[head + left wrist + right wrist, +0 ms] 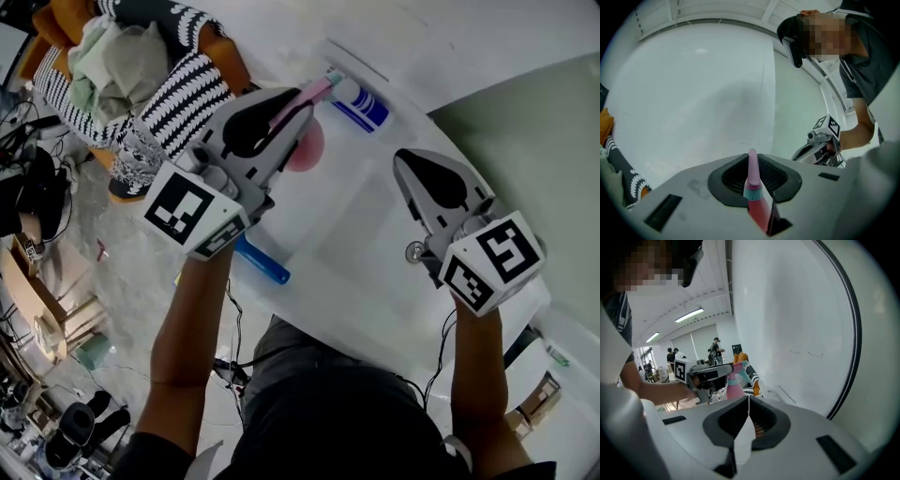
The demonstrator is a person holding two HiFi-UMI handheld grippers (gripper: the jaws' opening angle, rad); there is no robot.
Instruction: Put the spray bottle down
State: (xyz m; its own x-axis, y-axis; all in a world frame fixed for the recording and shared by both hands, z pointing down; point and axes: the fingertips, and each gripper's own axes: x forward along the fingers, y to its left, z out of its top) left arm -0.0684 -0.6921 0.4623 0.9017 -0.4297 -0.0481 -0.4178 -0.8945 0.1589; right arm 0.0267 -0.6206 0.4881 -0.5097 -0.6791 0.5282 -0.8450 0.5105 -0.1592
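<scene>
A pink spray bottle with a teal collar and pink nozzle hangs above the white table, and my left gripper is shut on it. In the left gripper view the bottle's neck stands up between the jaws of the left gripper. My right gripper hovers over the table's right part, shut with nothing in it; its jaws meet in the right gripper view. That view also catches the pink bottle held by the left gripper further left.
A white and blue container lies at the table's far edge, just beyond the left gripper. A blue cylinder lies at the table's left edge. A striped cloth covers an orange seat off the table's left.
</scene>
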